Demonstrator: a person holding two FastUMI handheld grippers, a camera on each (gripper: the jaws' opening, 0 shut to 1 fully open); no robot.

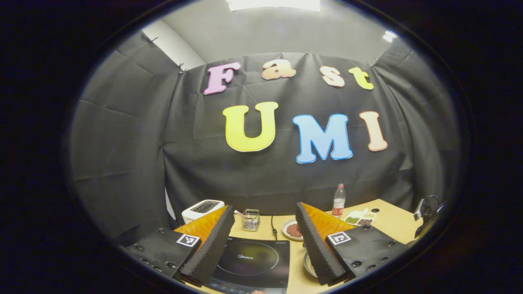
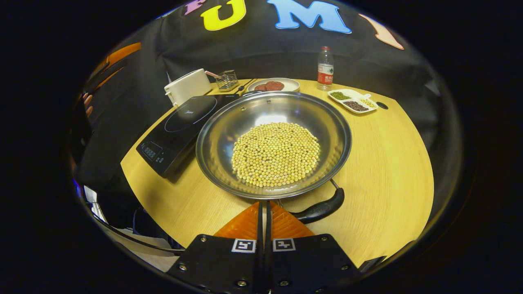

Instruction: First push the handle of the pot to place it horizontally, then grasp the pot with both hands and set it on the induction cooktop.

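Left gripper (image 1: 261,228): fingers spread wide, holding nothing, raised over the flat black induction cooktop (image 1: 251,261) on the light wooden table (image 1: 392,222). In the right gripper view, left to right: white toaster (image 2: 187,86), cooktop, then the round stainless steel pot (image 2: 273,143) full of pale yellow beans (image 2: 276,154) just right of the cooktop (its black handle (image 2: 320,208) at the near rim, angled toward the right). Right gripper (image 2: 264,210): fingers pressed together, gripping nothing, tips near the pot rim beside the handle.
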